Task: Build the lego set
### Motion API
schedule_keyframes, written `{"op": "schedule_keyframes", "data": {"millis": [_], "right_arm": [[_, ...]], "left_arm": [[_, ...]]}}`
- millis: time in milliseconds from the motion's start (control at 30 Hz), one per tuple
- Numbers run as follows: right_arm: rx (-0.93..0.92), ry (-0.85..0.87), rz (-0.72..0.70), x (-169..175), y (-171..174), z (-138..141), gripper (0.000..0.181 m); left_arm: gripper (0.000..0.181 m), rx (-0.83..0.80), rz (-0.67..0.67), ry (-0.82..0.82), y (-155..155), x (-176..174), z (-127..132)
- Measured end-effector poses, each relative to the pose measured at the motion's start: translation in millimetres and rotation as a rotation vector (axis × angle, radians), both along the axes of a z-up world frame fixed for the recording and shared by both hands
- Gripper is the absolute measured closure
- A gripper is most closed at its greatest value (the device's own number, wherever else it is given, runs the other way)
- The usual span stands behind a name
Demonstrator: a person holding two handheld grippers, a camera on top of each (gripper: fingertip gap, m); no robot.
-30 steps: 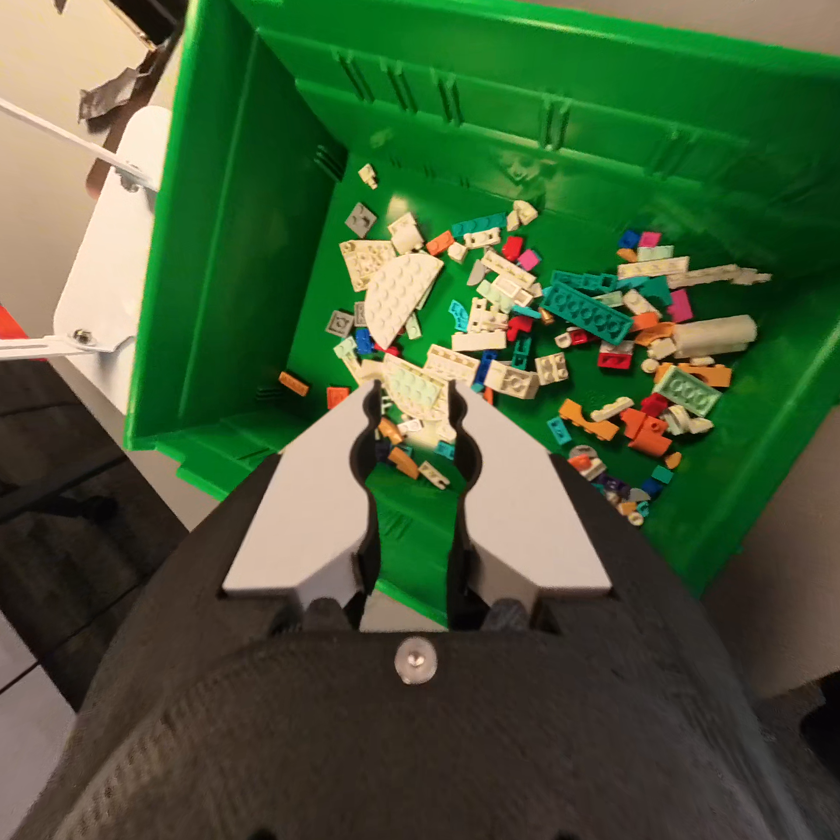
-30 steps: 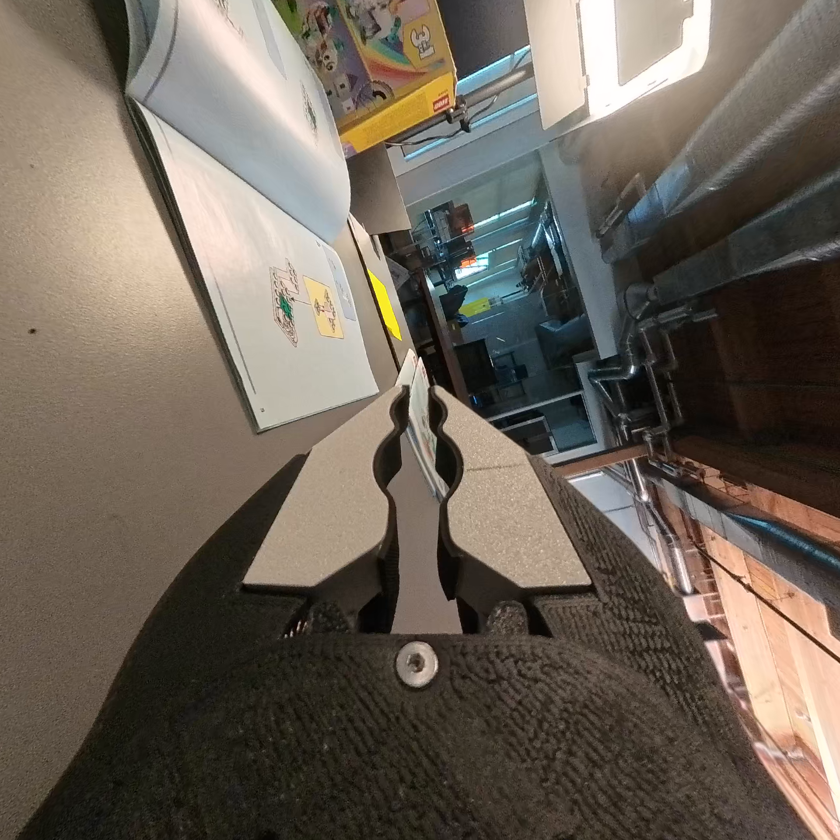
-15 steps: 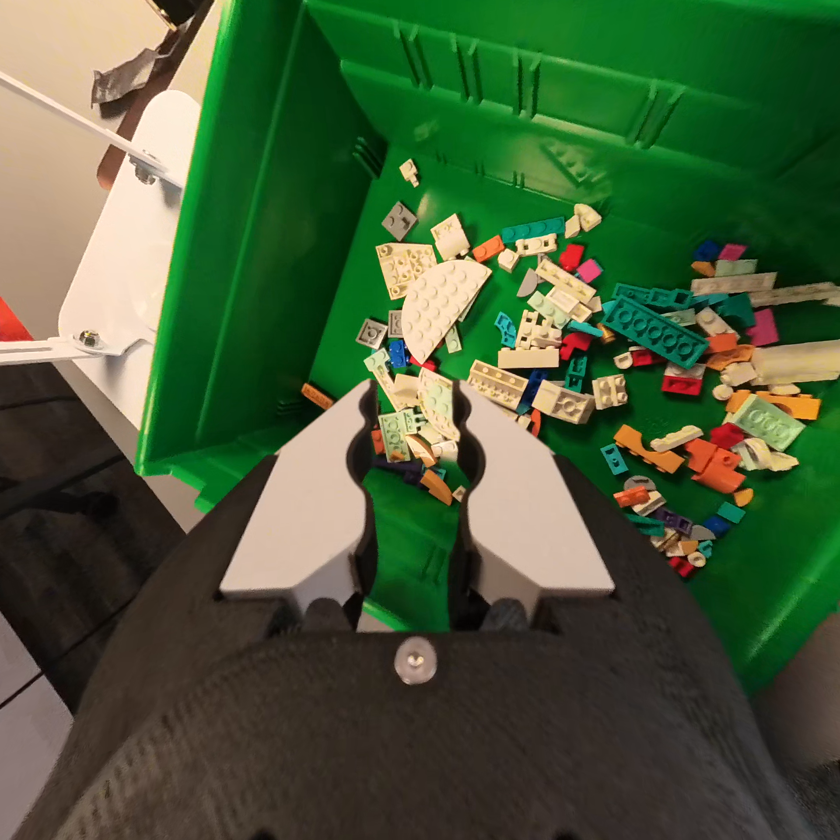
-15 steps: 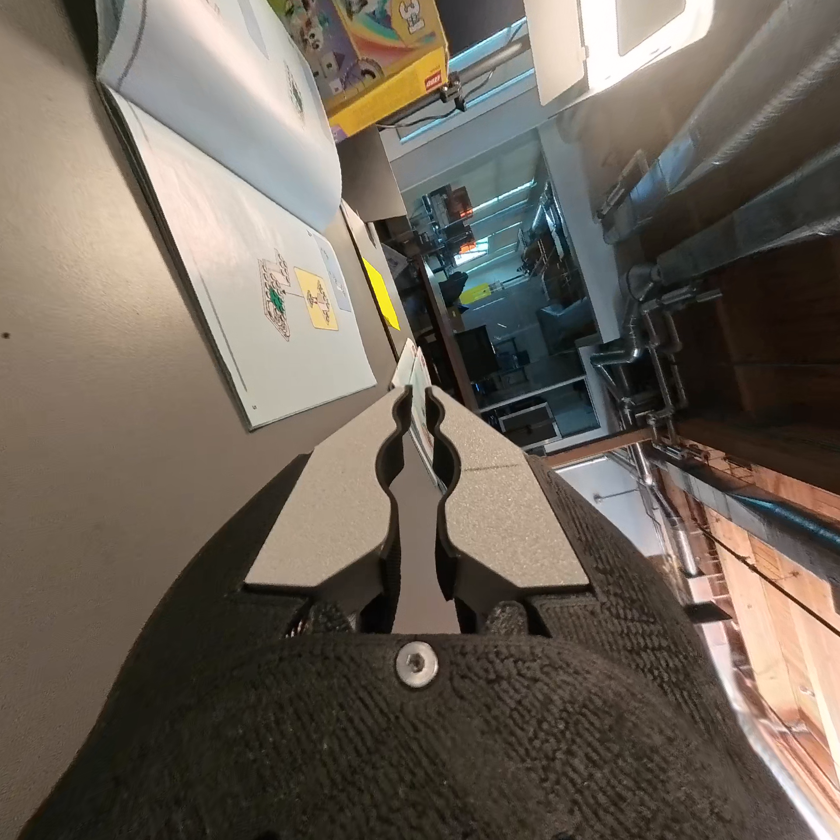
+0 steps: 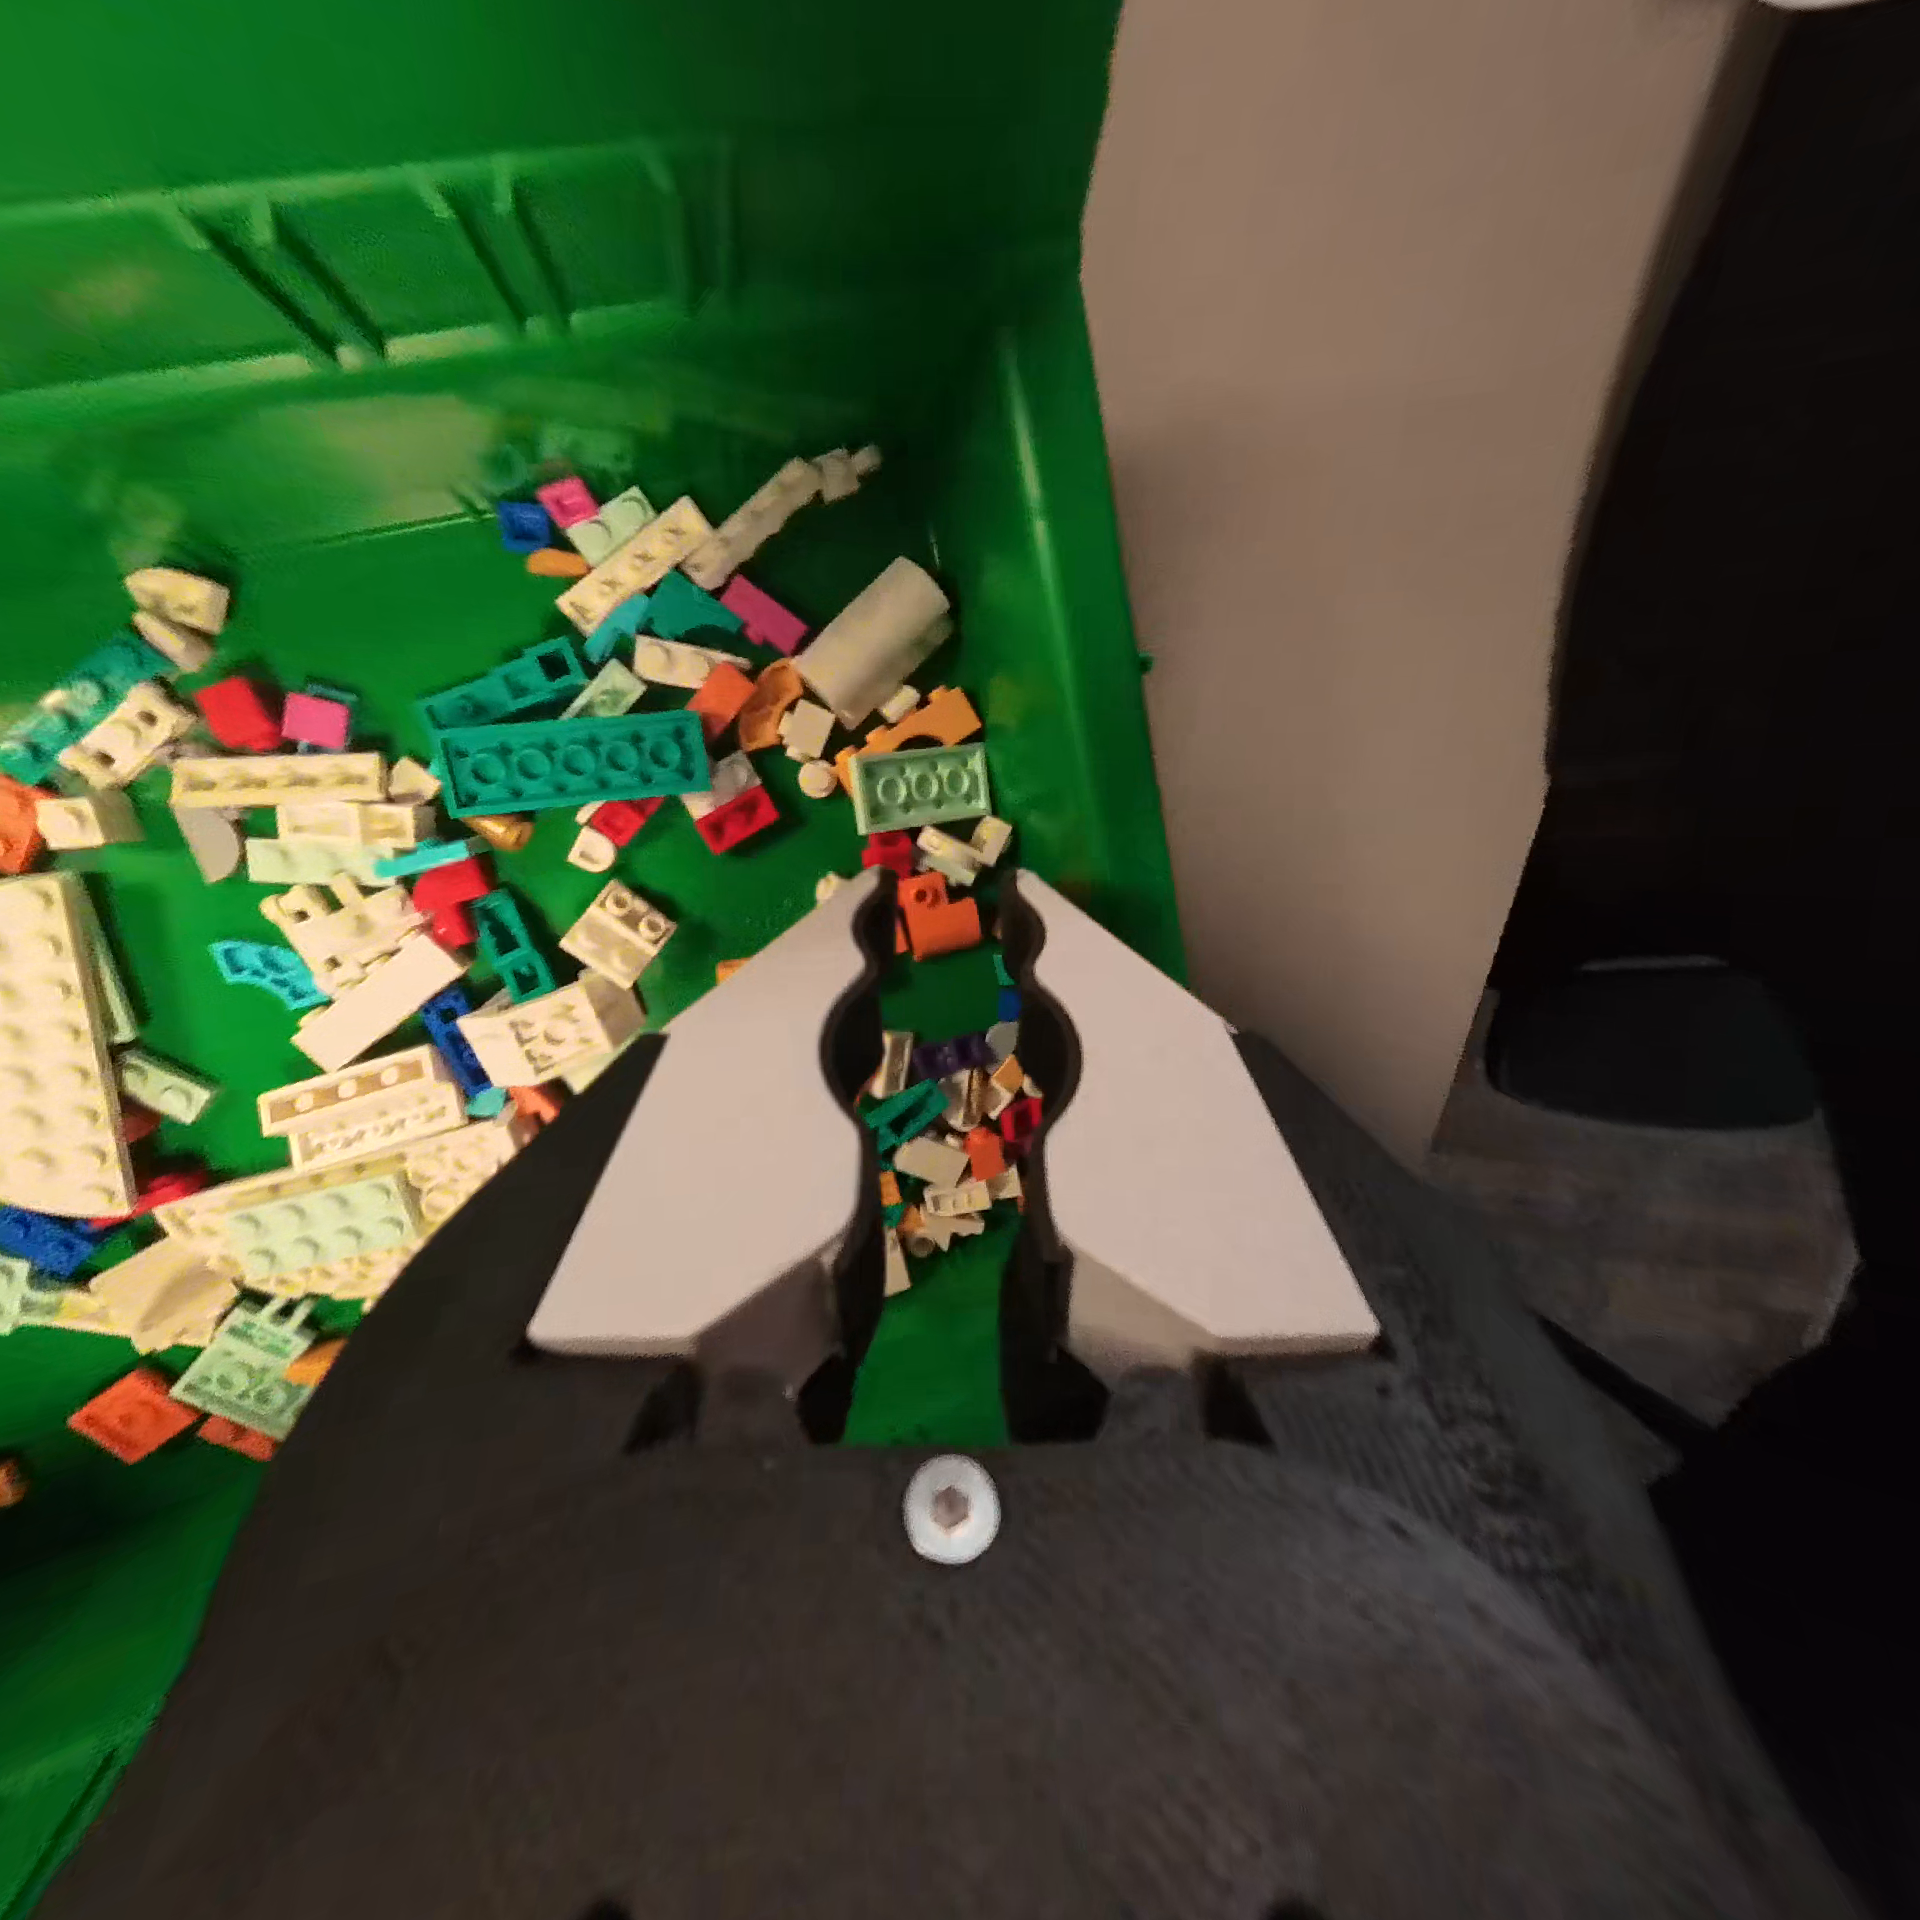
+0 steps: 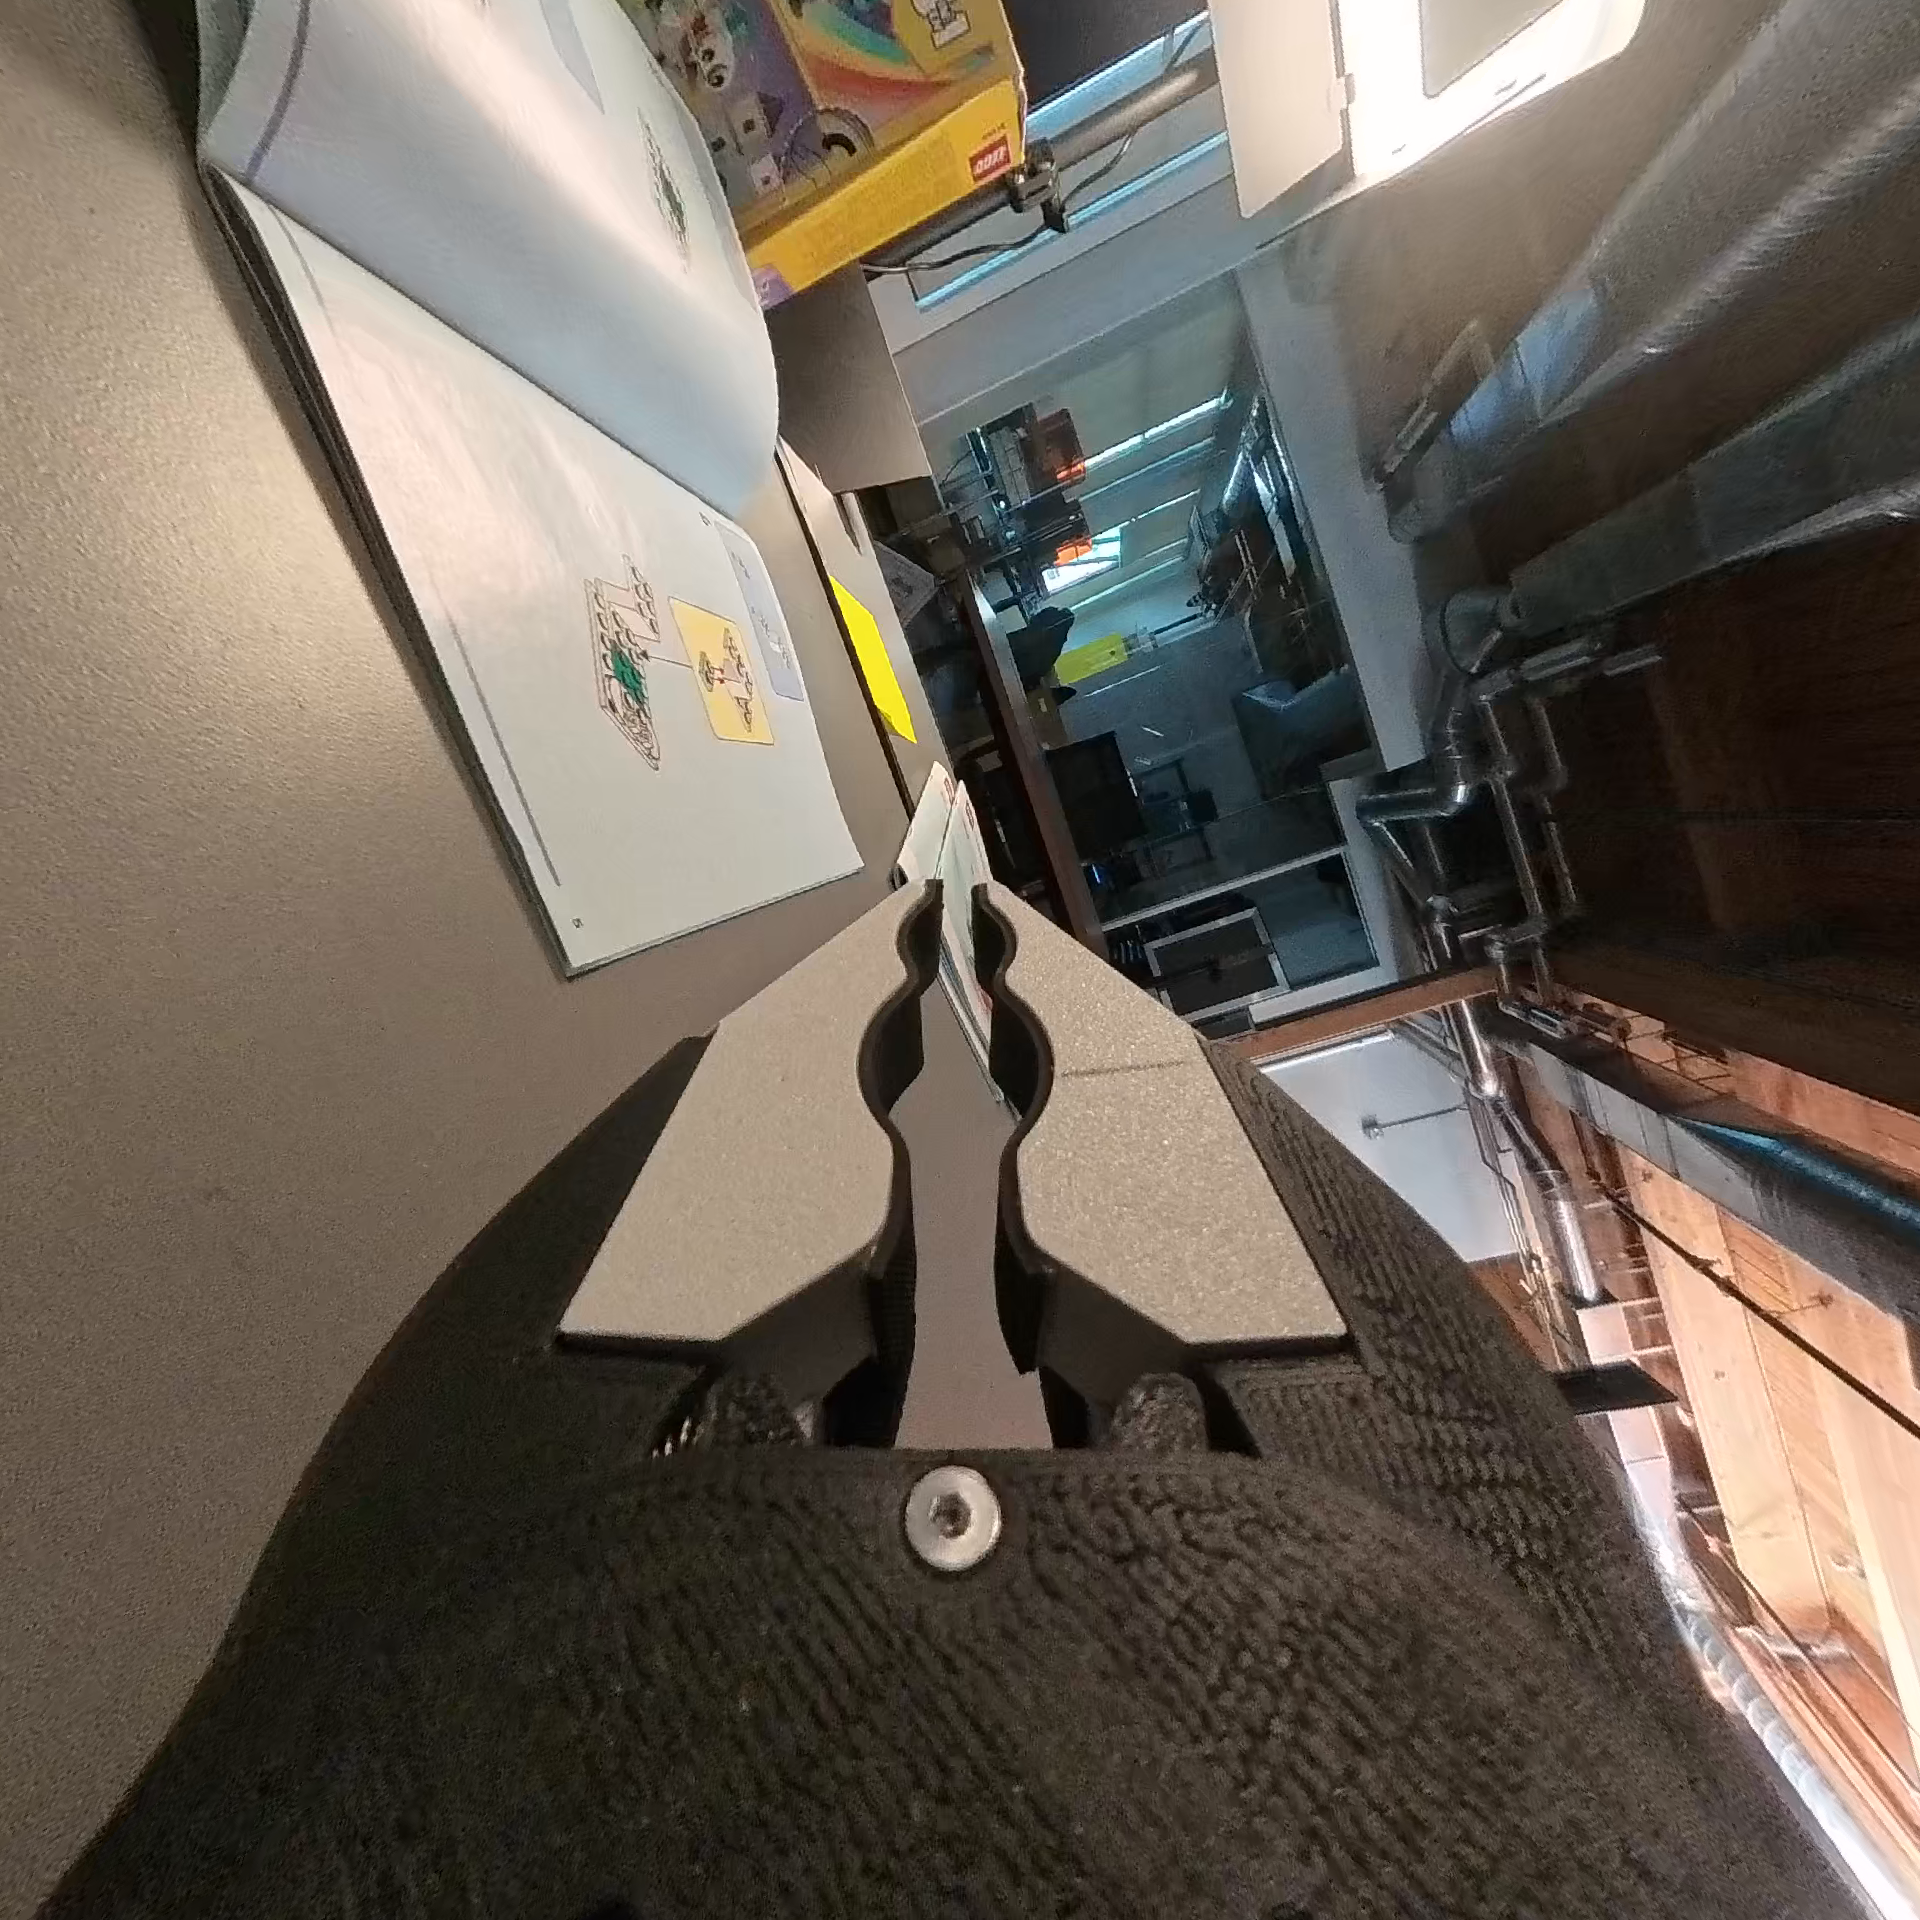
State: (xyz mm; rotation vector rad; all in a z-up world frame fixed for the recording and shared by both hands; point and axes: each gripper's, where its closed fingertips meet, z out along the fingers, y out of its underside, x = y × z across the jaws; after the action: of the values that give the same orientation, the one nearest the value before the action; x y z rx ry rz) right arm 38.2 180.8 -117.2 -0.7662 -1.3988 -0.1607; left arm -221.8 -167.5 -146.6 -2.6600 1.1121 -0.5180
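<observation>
the left claw [image 5: 945, 894] hangs over the right end of the green bin [image 5: 1049, 582], its jaws spread a little with nothing pinched. in the gap at its tips lies an orange brick [image 5: 938, 914], loose on the bin floor. lower in the gap sits a heap of tiny mixed pieces [image 5: 951, 1132]. just beyond the tips is a pale green plate [image 5: 920, 787], then a cream cylinder [image 5: 878, 641] near the bin's right wall. to the left spread the other lego pieces, among them a long teal plate [image 5: 574, 764] and a big cream plate [image 5: 47, 1039] at the picture's edge. the bin's right wall stands close beside the claw's right finger, so room that way is tight; the bin's floor is more open toward the far wall. right of the bin is a beige surface, then dark floor.

the right claw [image 6: 958, 896] is nearly pressed together, a narrow slit left, holding nothing. it lies sideways low over the grey worktop [image 6: 208, 935]. an open instruction booklet [image 6: 582, 582] lies ahead on the left, the yellow lego box [image 6: 873, 125] beyond it. the worktop beside the claw is bare. past its edge are an open room, pipes and wooden boards.
</observation>
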Motion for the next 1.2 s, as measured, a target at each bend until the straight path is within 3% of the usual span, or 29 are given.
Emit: {"op": "schedule_keyframes", "data": {"millis": [267,333,500,900,1033,1200], "right_arm": [[-0.006,-0.003,0.002,-0.2,0.1,-0.8,0.178],[-0.007,-0.006,0.002,-0.3,0.2,-1.4,0.178],[-0.010,-0.008,0.001,-0.3,0.5,-2.0,0.178],[-0.014,-0.012,-0.001,-0.4,1.0,-2.8,0.178],[-0.014,-0.016,-0.001,-0.6,1.0,-3.4,0.178],[-0.017,-0.018,-0.001,-0.9,1.0,-3.9,0.178]], "left_arm": [[0.164,-0.061,-0.051,0.002,0.5,7.9,-11.7],[0.178,-0.045,-0.078,0.008,1.9,10.6,-15.3],[0.181,-0.027,-0.089,0.100,4.6,0.7,-29.3],[0.181,0.099,0.232,0.311,45.6,-66.7,-23.6],[0.181,0.242,0.476,0.457,70.2,-115.5,-2.9],[0.176,0.313,0.575,0.586,89.8,-163.3,0.0]]}}
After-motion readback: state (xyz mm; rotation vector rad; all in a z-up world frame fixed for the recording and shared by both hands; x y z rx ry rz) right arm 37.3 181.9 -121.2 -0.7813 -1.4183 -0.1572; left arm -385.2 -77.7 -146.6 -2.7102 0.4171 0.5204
